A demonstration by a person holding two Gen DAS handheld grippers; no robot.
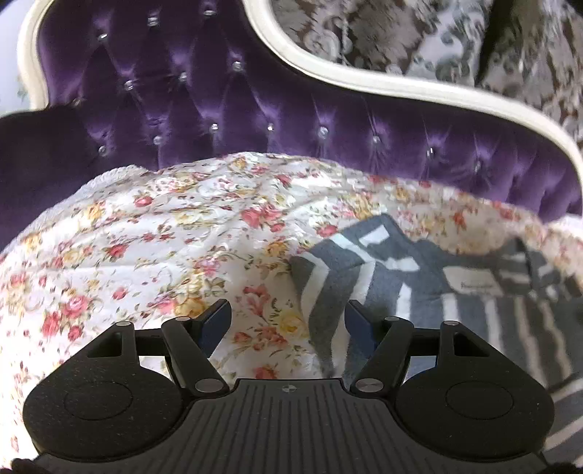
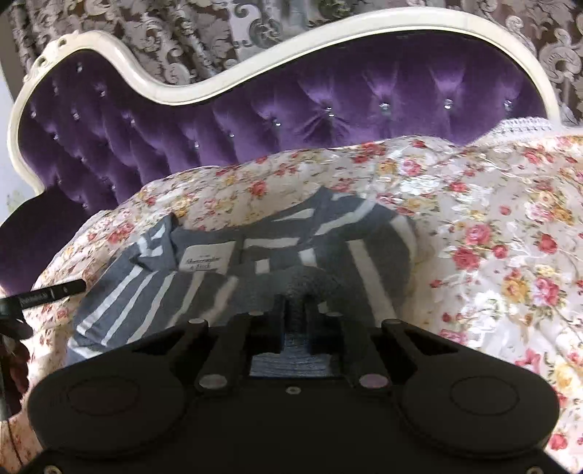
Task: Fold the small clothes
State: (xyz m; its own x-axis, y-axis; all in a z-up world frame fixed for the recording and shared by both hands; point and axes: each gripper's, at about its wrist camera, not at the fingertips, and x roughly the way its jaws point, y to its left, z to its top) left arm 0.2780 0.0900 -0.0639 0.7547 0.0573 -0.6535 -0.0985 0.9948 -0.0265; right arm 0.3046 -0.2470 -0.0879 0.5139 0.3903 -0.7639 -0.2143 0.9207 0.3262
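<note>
A small grey shirt with white stripes [image 2: 204, 277] lies on the floral bedspread [image 2: 492, 233], collar and white neck label [image 2: 205, 263] toward the headboard. It also shows in the left wrist view [image 1: 430, 288] at the right. My right gripper [image 2: 296, 304] is shut on a raised fold of the shirt's grey fabric near the right sleeve. My left gripper [image 1: 288, 310] is open and empty, its right finger over the shirt's left edge, its left finger over the bedspread [image 1: 153, 233].
A purple tufted headboard [image 1: 226, 109] with a cream frame [image 2: 226, 78] stands behind the bed. Patterned curtains [image 2: 189, 32] hang behind it. A black rod-like object [image 2: 51, 290] pokes in at the left edge of the right wrist view.
</note>
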